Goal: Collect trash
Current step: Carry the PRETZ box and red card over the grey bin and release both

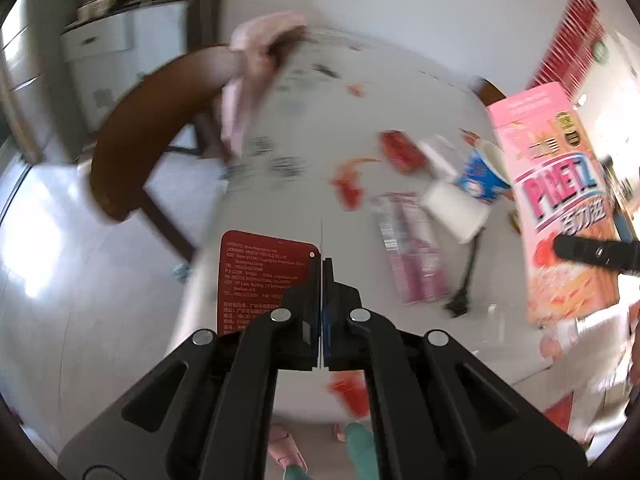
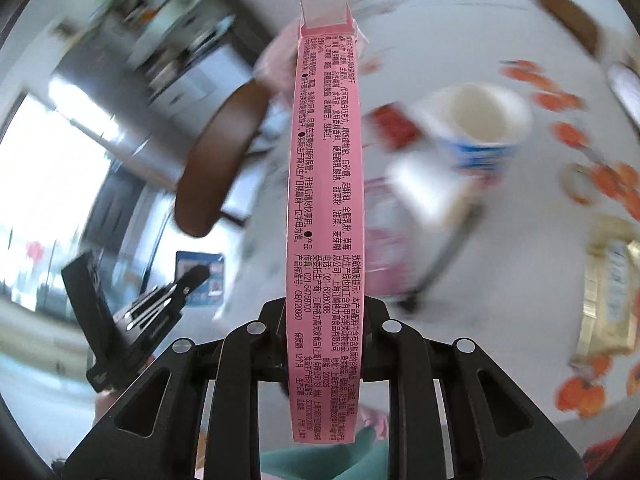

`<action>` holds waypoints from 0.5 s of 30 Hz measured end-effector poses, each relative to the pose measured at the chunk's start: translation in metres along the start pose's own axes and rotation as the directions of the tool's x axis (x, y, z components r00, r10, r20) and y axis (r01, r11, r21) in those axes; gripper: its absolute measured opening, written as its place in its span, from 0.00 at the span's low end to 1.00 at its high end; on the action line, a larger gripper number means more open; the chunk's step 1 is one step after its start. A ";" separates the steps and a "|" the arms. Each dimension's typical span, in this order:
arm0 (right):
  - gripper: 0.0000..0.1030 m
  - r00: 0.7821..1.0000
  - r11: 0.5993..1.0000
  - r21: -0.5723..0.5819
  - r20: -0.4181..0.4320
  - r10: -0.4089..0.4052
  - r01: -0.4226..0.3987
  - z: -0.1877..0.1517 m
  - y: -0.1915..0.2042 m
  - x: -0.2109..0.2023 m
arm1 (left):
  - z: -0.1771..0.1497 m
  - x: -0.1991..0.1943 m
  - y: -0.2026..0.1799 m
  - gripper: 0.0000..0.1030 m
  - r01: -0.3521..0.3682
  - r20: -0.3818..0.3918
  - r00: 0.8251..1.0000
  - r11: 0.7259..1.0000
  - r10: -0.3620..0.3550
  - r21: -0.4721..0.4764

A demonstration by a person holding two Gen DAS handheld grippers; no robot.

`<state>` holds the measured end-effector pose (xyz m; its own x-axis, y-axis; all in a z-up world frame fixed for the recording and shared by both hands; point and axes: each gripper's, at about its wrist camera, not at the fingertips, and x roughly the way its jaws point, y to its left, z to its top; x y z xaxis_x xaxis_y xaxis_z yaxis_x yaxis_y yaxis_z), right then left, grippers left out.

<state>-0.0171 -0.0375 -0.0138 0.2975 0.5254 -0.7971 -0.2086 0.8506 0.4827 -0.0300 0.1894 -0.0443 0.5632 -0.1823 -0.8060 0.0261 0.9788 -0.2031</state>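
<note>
My left gripper is shut on a thin red printed card, held above the table's near-left edge. The right wrist view shows that gripper at lower left with a blue card face at its tip. My right gripper is shut on a tall pink Pretz box, seen edge-on and lifted off the table. In the left wrist view the box hangs at the right with one black finger across it. A blue-and-white cup, a pink wrapper and a red packet lie on the table.
The white table has a red fish pattern. A brown chair with pink cloth stands at its left. A white container and a black object lie by the cup. A pale yellow packet lies right.
</note>
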 end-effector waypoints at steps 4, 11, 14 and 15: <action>0.22 0.988 0.988 -0.126 -0.141 0.066 -0.084 -0.009 0.070 0.062 | -0.037 -0.031 0.076 0.00 -0.103 -0.003 0.995 0.984 0.104 -0.147; 0.22 0.895 0.932 -0.285 -0.439 0.082 -0.225 -0.071 0.182 0.177 | -0.145 -0.059 0.195 0.00 -0.268 -0.144 0.963 0.875 0.229 -0.404; 0.22 0.837 0.909 -0.328 -0.546 0.039 -0.257 -0.111 0.213 0.224 | -0.199 -0.049 0.227 0.00 -0.306 -0.222 0.949 0.821 0.223 -0.482; 0.22 0.815 0.902 -0.342 -0.580 0.017 -0.263 -0.127 0.220 0.243 | -0.212 -0.043 0.234 0.00 -0.316 -0.248 0.944 0.808 0.216 -0.498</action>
<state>-0.1090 0.2746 -0.1475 -0.3012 0.4294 -0.8514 -0.5853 0.6216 0.5206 -0.2233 0.4064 -0.1750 0.3331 0.0166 -0.9428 -0.5678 0.8018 -0.1865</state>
